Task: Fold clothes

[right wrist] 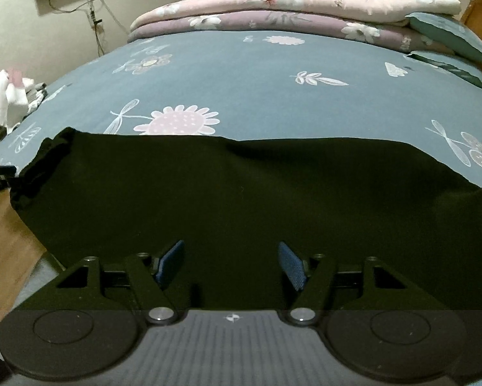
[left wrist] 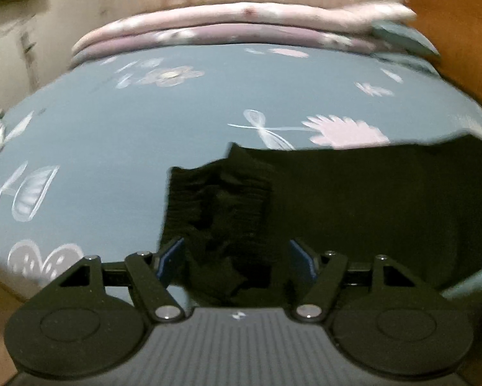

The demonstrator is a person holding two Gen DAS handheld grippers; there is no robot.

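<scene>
Black garment (right wrist: 241,199) is lying across lower frame on floral bedsheet (right wrist: 241,74), left gripper (left wrist: 236,257) and right gripper (right wrist: 231,260) both hovering agape, gripping nothing.

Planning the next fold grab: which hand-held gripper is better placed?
Left. The left hand-held gripper, open, straddles the black garment's bunched ribbed edge; the right faces flat cloth.

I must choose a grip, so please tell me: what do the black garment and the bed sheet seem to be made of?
Black garment: probably a soft matte knit; its cuff shows ribbing. Bed sheet: looks like smooth woven cotton, matte, printed with flowers; the exact fibre cannot be told.
</scene>
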